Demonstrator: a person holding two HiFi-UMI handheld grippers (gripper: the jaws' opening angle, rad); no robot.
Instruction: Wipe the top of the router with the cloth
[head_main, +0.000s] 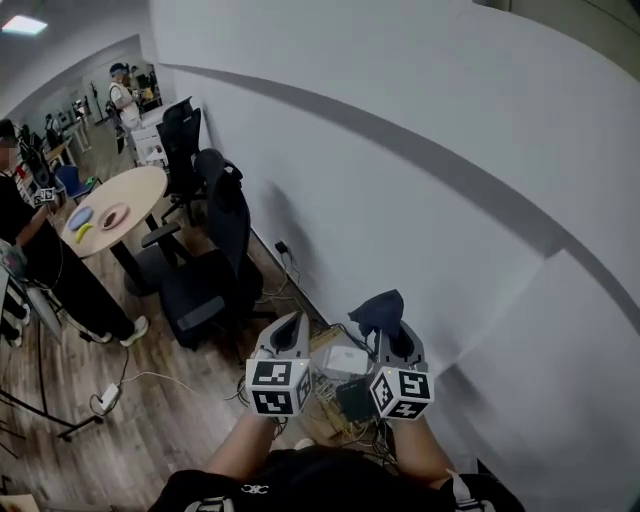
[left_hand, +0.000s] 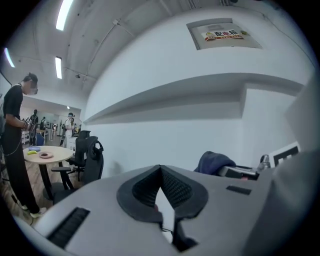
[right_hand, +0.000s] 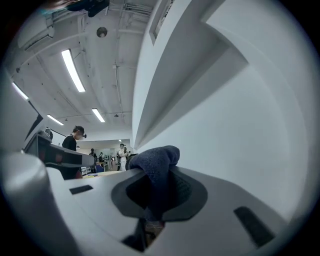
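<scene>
In the head view both grippers are held up in front of a white wall. My right gripper (head_main: 395, 332) is shut on a dark blue cloth (head_main: 378, 308), which bunches out above its jaws. In the right gripper view the cloth (right_hand: 155, 162) fills the gap between the jaws of the right gripper (right_hand: 157, 177). My left gripper (head_main: 291, 325) is shut with nothing in it; in its own view the left gripper (left_hand: 160, 171) shows jaw tips that meet. A white router (head_main: 346, 360) lies low between the two grippers, among cables. The cloth (left_hand: 216, 162) also shows from the left.
A black box (head_main: 354, 400) and tangled cables lie beside the router by the wall (head_main: 450, 200). Black office chairs (head_main: 215, 265) stand to the left, with a round table (head_main: 115, 205) beyond. A power strip (head_main: 105, 398) lies on the wooden floor. People stand at far left.
</scene>
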